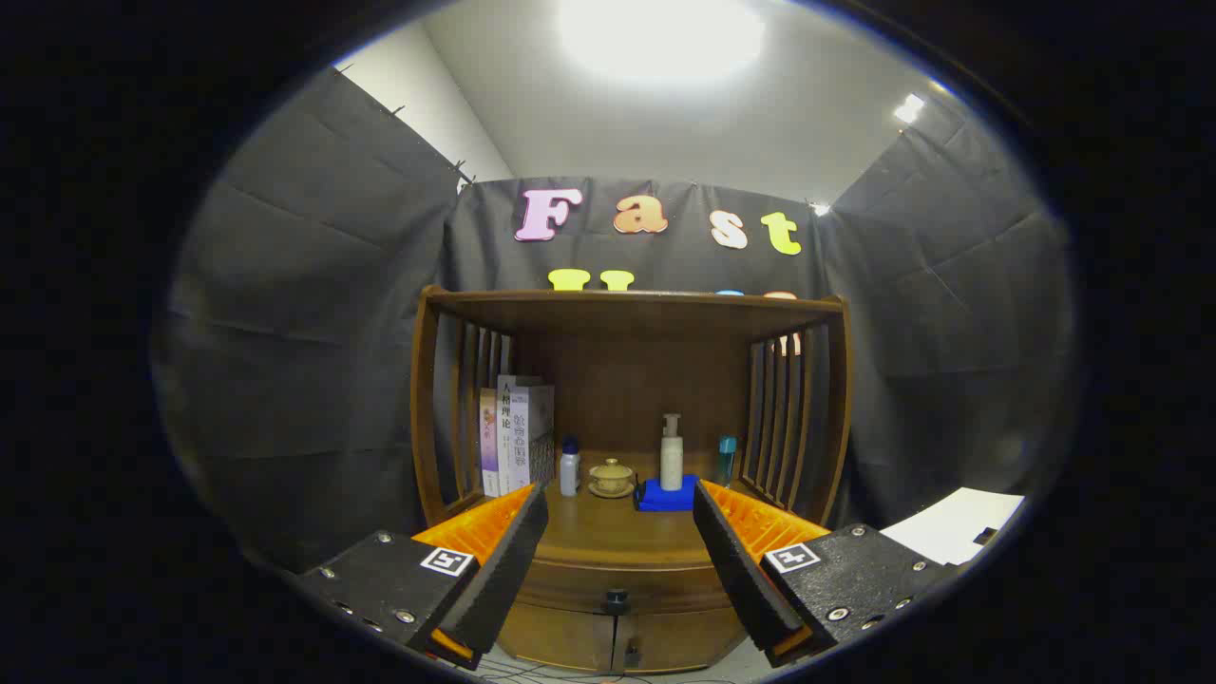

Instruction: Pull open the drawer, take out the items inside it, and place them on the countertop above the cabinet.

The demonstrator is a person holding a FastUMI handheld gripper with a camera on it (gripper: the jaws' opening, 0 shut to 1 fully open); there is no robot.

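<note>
While the gripper hangs wide open with nothing between its fingers, one wooden cabinet stands ahead. Its single drawer, brown with one dark knob, sits closed under the countertop's front edge. On the countertop: three books at the left edge, two small bottles, one lidded cup, and one pump bottle on a blue cloth.

Book spines with print too small to read
</note>
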